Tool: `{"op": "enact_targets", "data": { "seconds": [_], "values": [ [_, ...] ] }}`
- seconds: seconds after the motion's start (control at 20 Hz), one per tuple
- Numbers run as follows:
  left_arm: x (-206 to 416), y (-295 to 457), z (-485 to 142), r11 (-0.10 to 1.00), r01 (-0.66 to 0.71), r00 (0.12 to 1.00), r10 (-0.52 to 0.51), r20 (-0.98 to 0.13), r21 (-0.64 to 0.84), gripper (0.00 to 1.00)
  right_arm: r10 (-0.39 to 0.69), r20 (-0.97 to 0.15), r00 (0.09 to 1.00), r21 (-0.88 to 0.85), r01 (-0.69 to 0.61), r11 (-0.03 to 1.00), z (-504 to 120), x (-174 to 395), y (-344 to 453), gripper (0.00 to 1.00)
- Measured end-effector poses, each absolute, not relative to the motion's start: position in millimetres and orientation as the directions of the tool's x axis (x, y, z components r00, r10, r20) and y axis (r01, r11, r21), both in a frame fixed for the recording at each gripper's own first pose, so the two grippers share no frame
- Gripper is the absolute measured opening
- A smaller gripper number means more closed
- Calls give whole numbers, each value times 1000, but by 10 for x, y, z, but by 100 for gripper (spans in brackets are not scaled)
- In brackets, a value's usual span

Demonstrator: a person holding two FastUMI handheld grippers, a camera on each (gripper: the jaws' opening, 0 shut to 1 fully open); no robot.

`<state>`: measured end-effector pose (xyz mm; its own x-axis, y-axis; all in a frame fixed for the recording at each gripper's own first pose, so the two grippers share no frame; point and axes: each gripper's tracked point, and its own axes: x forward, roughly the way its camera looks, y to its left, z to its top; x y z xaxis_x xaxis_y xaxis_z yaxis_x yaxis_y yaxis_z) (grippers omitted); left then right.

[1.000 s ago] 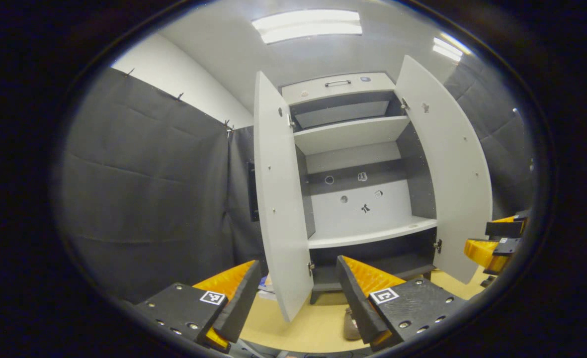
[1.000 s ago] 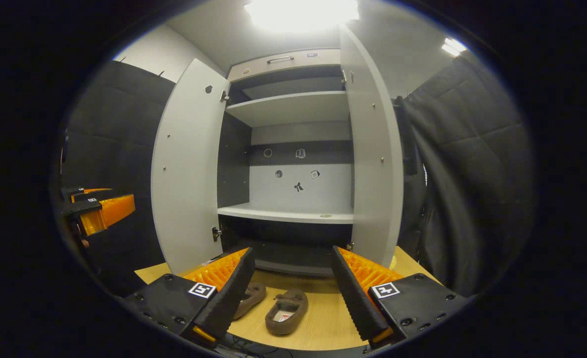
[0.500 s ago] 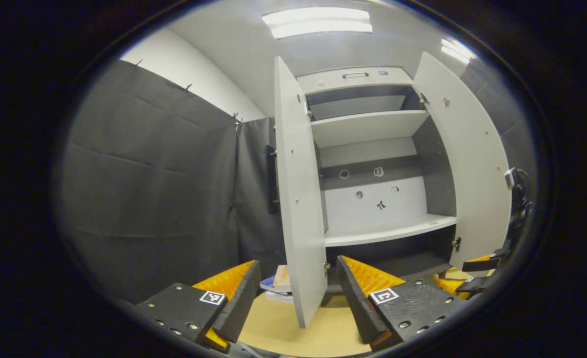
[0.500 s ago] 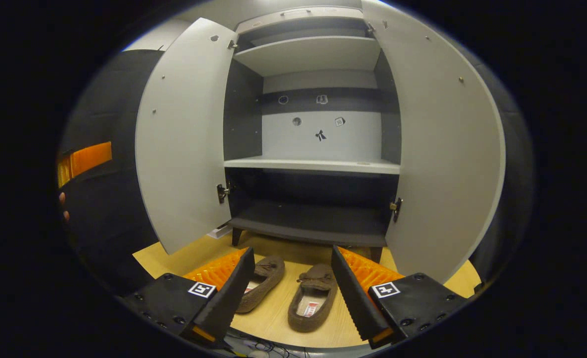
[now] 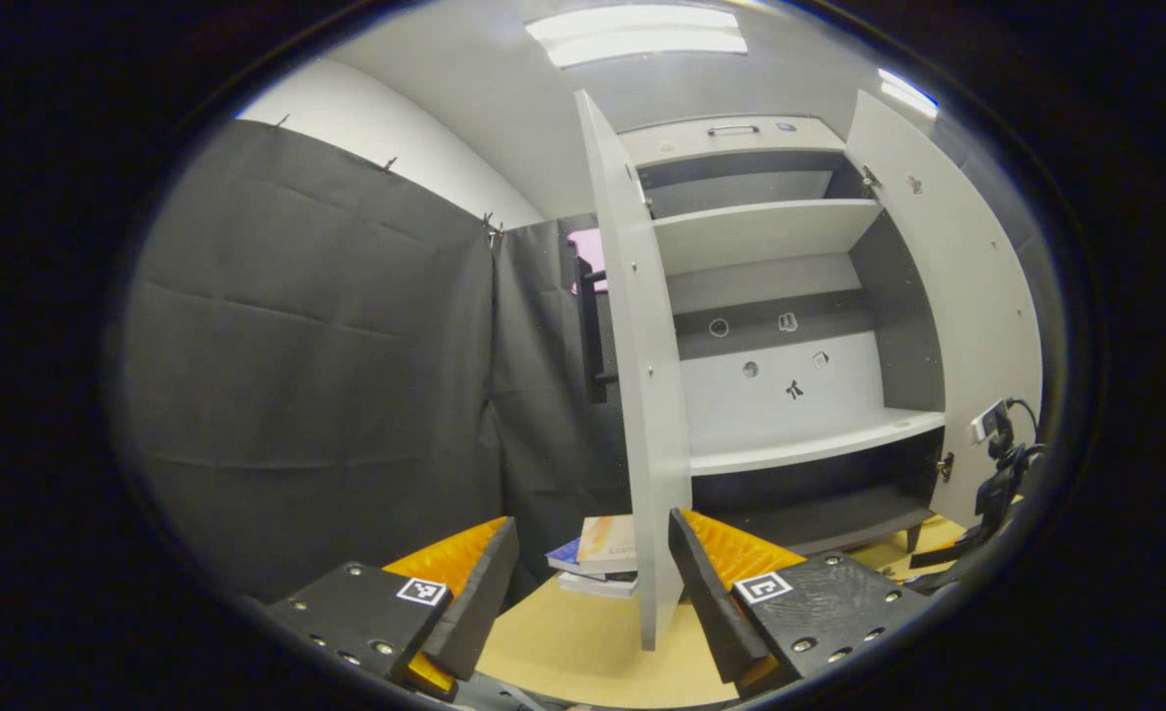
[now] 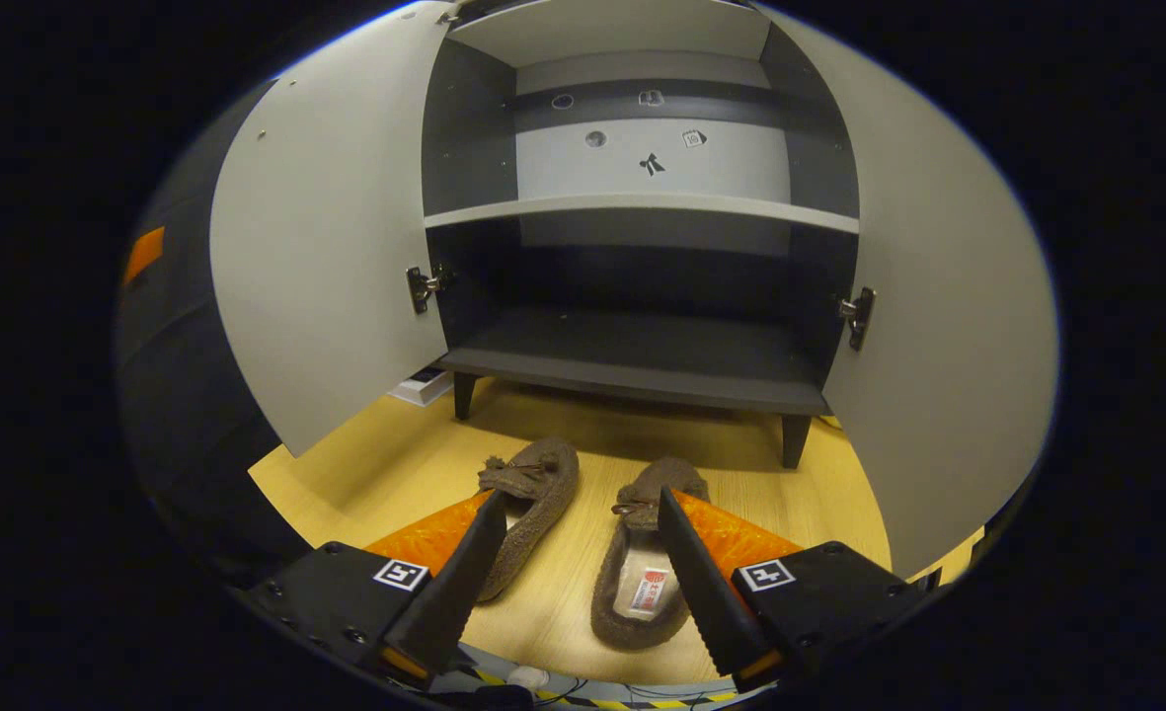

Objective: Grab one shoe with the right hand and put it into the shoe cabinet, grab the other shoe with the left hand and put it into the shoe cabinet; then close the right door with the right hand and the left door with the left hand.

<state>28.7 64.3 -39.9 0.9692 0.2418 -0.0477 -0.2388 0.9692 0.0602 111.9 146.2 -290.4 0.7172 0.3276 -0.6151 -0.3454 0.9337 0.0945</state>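
Starting out, by the look of it: both brown fuzzy slipper-style shoes lie on the pale wooden floor in front of the grey two-door shoe cabinet, nothing stored, both doors wide open. All four steps judged still to do.

Going left to right in the right gripper view: left cabinet door swung out; left shoe just past the near finger; right gripper spread wide and empty, poised above the pair; right shoe partly hidden behind the other finger, its label patch showing inside; right cabinet door open at the far edge. Dark bottom shelf bare.

In the left gripper view: dark cloth wall; left gripper also gaping, holding nothing, well off to the side; small stack of books on the floor beyond it; left door seen edge-on.

Compared with half a second ago: right gripper dropped lower and nearer, shoes now larger and straddled by the fingers, cabinet top out of frame. Left gripper swung further leftward.
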Motion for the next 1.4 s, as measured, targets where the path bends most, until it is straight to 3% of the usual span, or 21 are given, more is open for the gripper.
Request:
{"op": "enact_targets", "data": {
  "seconds": [0.05,0.65,0.7,0.75,0.8,0.9,1.0,1.1,1.15,1.2,1.25,1.3,1.35,1.4],
  "values": [
    [322,664,-419,969,-238,969,241,-53,63,89,321,-641,698,98,-341,935,-3008,1116,1466,98],
    [431,808,-571,967,-243,965,248,-81,75,89,234,-798,555,92,-271,958,-3830,1234,1459,96],
    [415,815,-573,966,-245,964,251,-82,77,89,230,-802,552,91,-267,959,-3907,1290,1470,84],
    [391,828,-577,965,-248,963,255,-83,79,89,220,-805,551,83,-263,961,-3910,1296,1452,80],
    [386,840,-573,964,-252,963,258,-82,81,89,218,-808,547,84,-259,962,-3939,1310,1456,66],
    [368,843,-562,963,-256,962,262,-81,83,89,218,-817,534,85,-263,961,-4004,1326,1497,60],
    [344,831,-555,963,-256,962,262,-80,82,89,192,-824,533,53,-265,963,-4071,1372,1486,64],
    [336,809,-539,964,-252,963,258,-77,82,89,133,-825,549,1,-234,972,-4116,1431,1352,27],
    [328,793,-532,965,-249,964,255,-74,82,89,130,-821,555,14,-209,978,-4080,1428,1348,19],
    [317,772,-512,966,-246,965,252,-70,82,82,113,-829,548,-2,-205,979,-4089,1432,1312,12],
    [313,754,-511,967,-242,967,248,-66,81,82,112,-820,561,0,-197,980,-4047,1445,1306,12],
    [312,727,-485,968,-237,968,242,-62,79,82,117,-820,561,-6,-212,977,-4073,1425,1305,2],
    [302,705,-469,969,-233,970,238,-56,79,82,124,-813,569,-7,-222,975,-4000,1415,1299,2],
    [302,676,-447,970,-228,971,232,-49,79,89,129,-807,577,-7,-228,974,-3951,1414,1295,2]
  ]
}}
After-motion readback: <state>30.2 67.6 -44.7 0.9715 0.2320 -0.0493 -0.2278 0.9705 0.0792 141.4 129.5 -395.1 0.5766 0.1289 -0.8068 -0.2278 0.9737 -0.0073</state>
